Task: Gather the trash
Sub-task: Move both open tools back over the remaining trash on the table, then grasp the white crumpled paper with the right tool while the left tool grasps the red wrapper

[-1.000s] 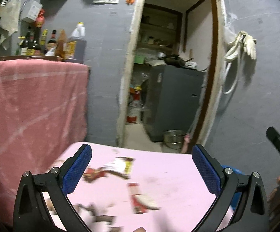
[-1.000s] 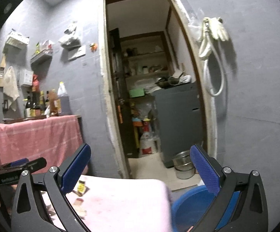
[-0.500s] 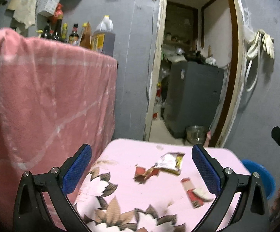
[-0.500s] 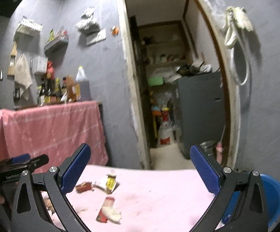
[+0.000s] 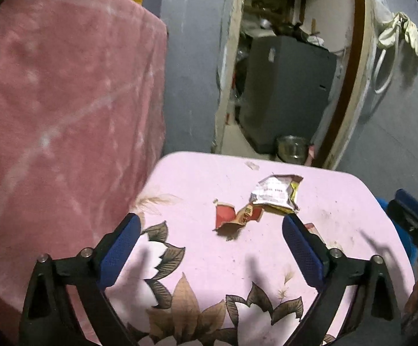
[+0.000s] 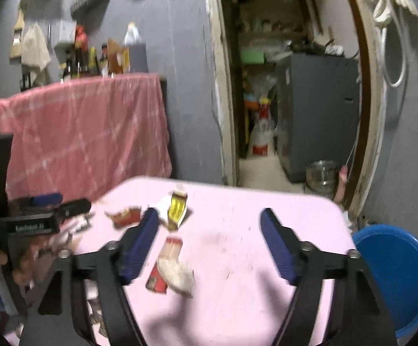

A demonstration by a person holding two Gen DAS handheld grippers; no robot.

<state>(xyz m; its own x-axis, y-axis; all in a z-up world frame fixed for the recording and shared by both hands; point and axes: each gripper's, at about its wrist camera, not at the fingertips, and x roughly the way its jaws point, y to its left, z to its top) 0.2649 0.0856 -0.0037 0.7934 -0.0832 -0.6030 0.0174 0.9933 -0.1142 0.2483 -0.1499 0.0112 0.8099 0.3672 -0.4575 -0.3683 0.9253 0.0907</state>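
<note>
While the pink table (image 6: pixel 266 230) fills both views, a blue basin (image 6: pixel 396 274) sits just beside its right edge. The left gripper (image 5: pixel 209 248) hovers wide open and empty above the floral print; the right gripper (image 6: pixel 209 245) likewise spread. Ahead lie a silver-yellow wrapper (image 5: pixel 275 196) touching a torn red wrapper (image 5: pixel 235 216), and, blurred, perhaps a crumpled red-white packet (image 6: pixel 171 271).
</note>
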